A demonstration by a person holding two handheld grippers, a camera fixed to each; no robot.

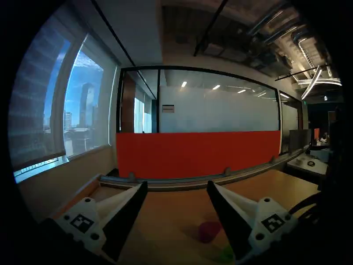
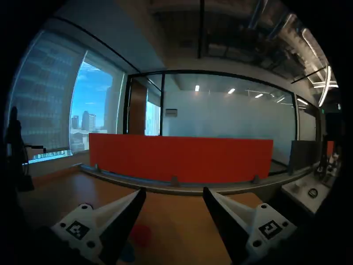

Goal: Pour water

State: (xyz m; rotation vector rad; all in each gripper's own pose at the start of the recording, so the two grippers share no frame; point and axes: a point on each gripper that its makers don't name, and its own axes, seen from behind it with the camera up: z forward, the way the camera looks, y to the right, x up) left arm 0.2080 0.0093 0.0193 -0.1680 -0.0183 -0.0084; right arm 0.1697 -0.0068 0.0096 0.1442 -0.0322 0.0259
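The white-and-black fingers of the left tool (image 1: pixel 175 194) stand spread wide with nothing between them, held low over a light brown wooden worktop (image 1: pixel 172 221). A magenta round object (image 1: pixel 208 231) sits on the worktop just inside the right-hand finger, and a green object (image 1: pixel 227 255) lies nearer still at the bottom edge; both are too dark and blurred to tell their shape. In the right gripper view, the right tool (image 2: pixel 173 198) is likewise spread and holds nothing. Near its left-hand finger are a red round object (image 2: pixel 141 234) and, nearer, a blue object (image 2: pixel 128 252), also blurred. No water is visible in either view. At the far edge of the worktop stands a long red partition panel (image 1: pixel 198 154), with a frosted glass wall (image 1: pixel 220 110) behind it. Tall windows (image 1: pixel 81 115) on the left show city towers under a blue sky. To the far right is a white neighbouring desk (image 2: pixel 309 190).
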